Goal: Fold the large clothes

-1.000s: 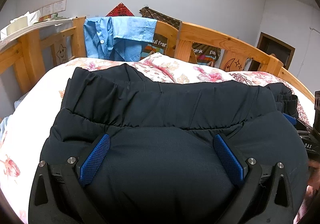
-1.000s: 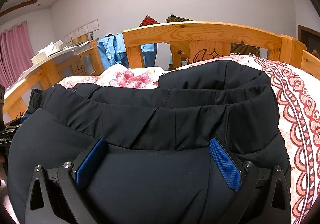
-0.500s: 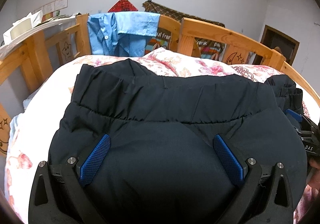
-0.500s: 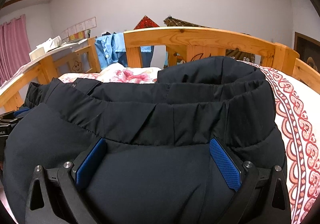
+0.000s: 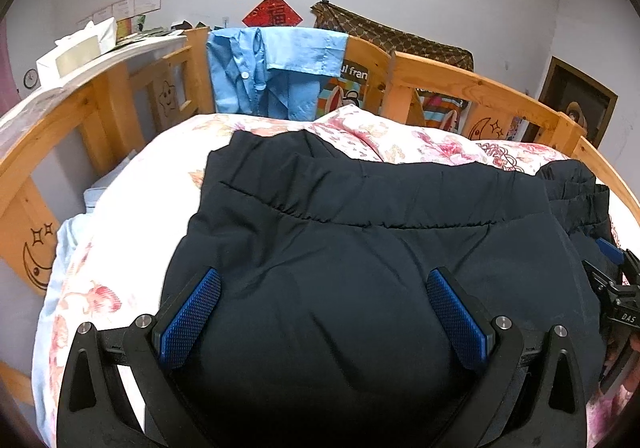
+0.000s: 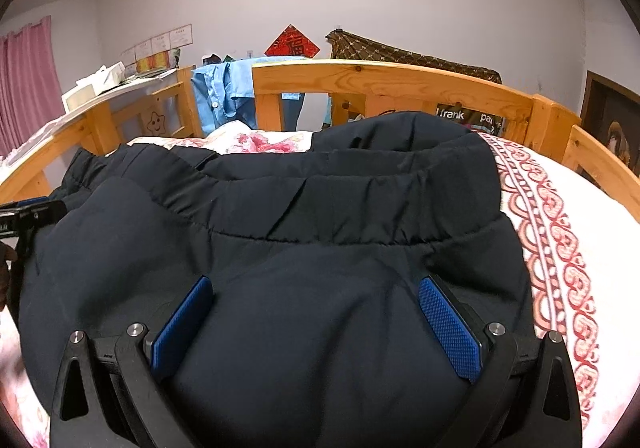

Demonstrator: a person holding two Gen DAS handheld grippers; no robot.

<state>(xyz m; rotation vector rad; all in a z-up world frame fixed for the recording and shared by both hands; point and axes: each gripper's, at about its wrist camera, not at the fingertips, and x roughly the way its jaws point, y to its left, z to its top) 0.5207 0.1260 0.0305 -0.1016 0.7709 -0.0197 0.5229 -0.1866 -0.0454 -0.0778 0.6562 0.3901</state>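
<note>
While both sets of jaws stand wide, the dark trousers (image 5: 360, 248) bulge up between each pair.

Soft, even indoor light fills both views, with no glare and no hard shadows. Fisheye bending curves the wooden bed rails (image 6: 392, 82) strongly, and black vignette fills the corners at 2, 4, 8 and 10 o'clock. The dark garment (image 5: 360, 268) blurs and loses detail near 6 o'clock.
</note>
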